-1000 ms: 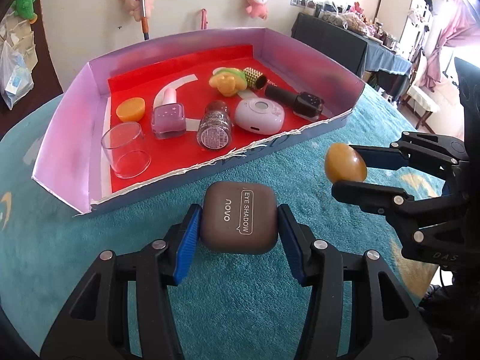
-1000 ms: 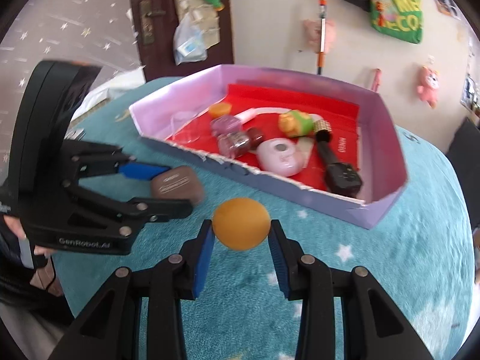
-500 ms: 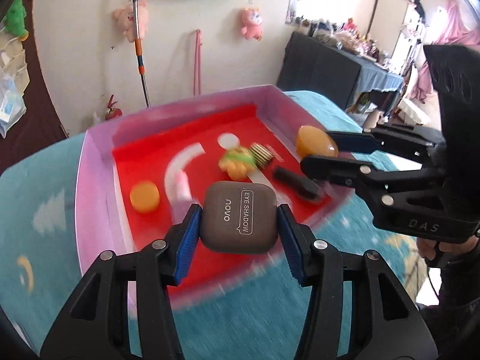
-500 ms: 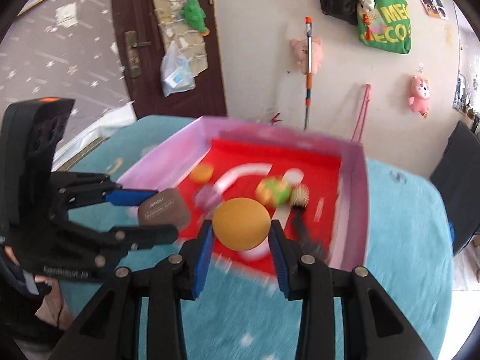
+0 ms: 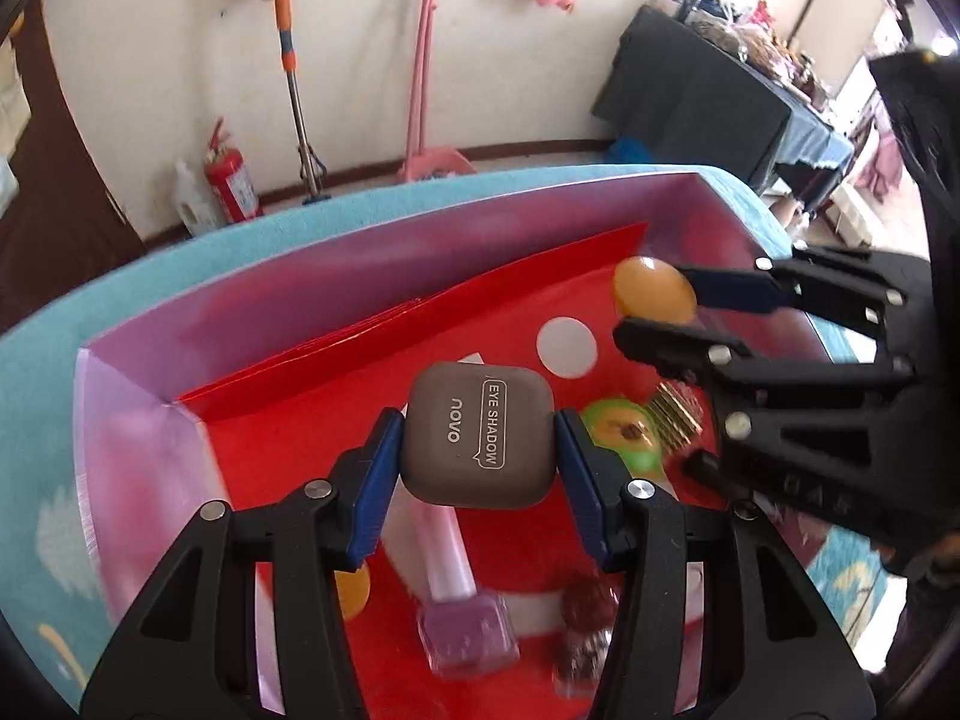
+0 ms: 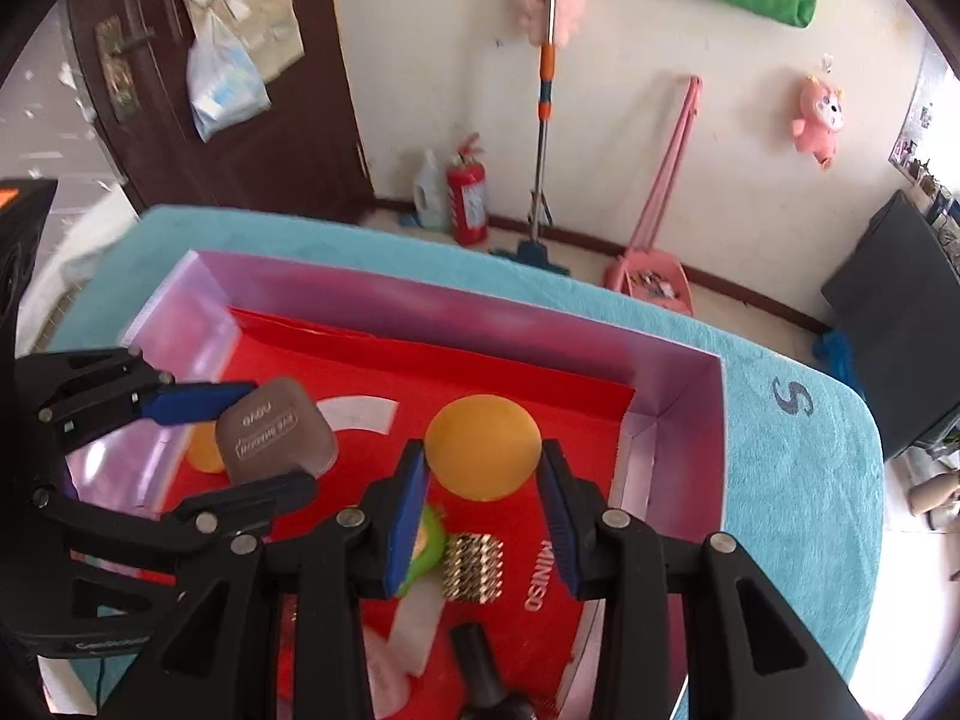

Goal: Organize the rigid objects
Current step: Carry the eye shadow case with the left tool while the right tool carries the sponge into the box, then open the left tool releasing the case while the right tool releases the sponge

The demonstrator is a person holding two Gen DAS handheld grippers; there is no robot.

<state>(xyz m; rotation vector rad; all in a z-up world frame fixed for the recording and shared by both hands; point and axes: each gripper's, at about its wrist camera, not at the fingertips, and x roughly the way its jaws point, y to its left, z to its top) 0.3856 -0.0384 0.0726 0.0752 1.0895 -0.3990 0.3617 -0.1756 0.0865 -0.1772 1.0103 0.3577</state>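
Note:
My left gripper (image 5: 477, 450) is shut on a brown eye shadow case (image 5: 478, 433) and holds it above the red floor of the lilac-walled tray (image 5: 372, 252). My right gripper (image 6: 483, 501) is shut on an orange egg-shaped sponge (image 6: 483, 447), also above the tray, nearer its far right corner. In the left wrist view the right gripper (image 5: 654, 315) with the sponge (image 5: 654, 297) hangs to the right of the case. The right wrist view shows the left gripper (image 6: 264, 438) and the case (image 6: 273, 438) at the left.
In the tray lie a pink nail polish bottle (image 5: 462, 618), a small orange piece (image 5: 351, 594), a green and yellow toy (image 5: 621, 435), a gold studded piece (image 6: 474, 567), a glitter jar (image 5: 585, 624) and a black tube (image 6: 480, 660). A teal cloth (image 6: 792, 480) covers the table around the tray.
Both grippers have moved forward from over the teal cloth in front of the tray to above its red floor, each still gripping its object.

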